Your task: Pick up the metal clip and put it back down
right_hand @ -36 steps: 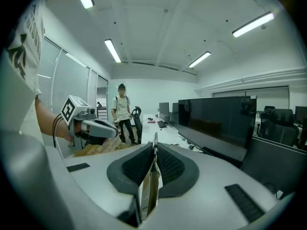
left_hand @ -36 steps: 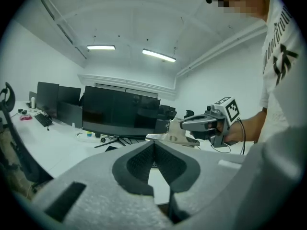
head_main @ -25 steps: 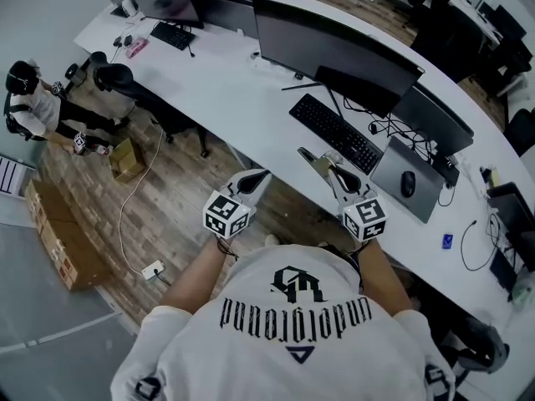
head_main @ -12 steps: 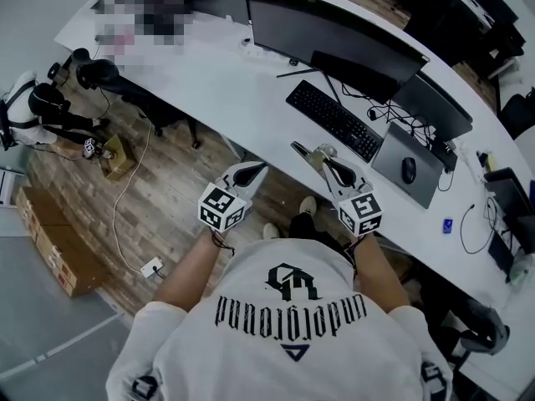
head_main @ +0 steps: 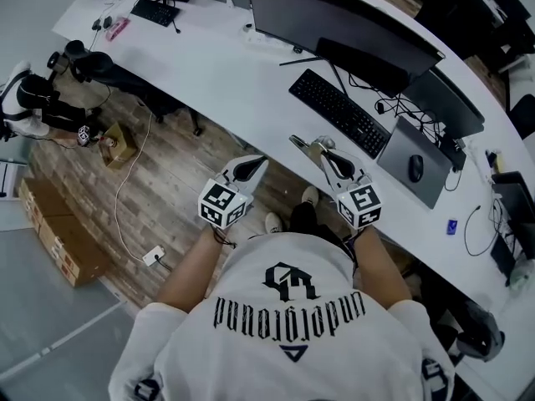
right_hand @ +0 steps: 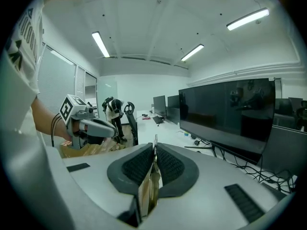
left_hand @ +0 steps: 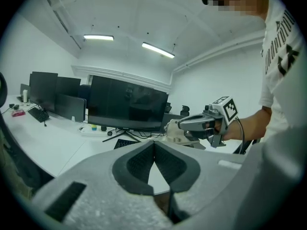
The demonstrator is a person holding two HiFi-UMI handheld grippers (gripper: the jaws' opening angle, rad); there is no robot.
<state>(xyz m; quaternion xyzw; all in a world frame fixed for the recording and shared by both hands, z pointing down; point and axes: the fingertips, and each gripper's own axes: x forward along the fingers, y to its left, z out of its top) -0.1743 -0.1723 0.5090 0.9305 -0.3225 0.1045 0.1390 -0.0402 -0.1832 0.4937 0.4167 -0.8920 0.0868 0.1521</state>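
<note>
The metal clip [right_hand: 149, 190] is a thin, brass-coloured folded piece. It is pinched on edge between the ribbed pads of my right gripper [right_hand: 155, 152] and hangs below them. In the head view the clip [head_main: 301, 144] sticks out past the right gripper [head_main: 324, 155] over the front edge of the white desk [head_main: 242, 73]. My left gripper [head_main: 253, 165] is held over the floor just short of the desk edge. Its jaws [left_hand: 154, 145] are shut with nothing between them. Each gripper shows in the other's view: the right one [left_hand: 178, 125] and the left one [right_hand: 111, 130].
A black keyboard [head_main: 338, 119], a large monitor [head_main: 334, 23] and a grey laptop with a mouse [head_main: 408, 167] lie beyond the right gripper. A person [head_main: 25, 98], office chairs and cardboard boxes [head_main: 58, 236] are on the wooden floor at the left.
Both grippers have sunk a little and moved nearer the desk edge. The clip stays pinched in the right jaws, and the left jaws stay shut and empty.
</note>
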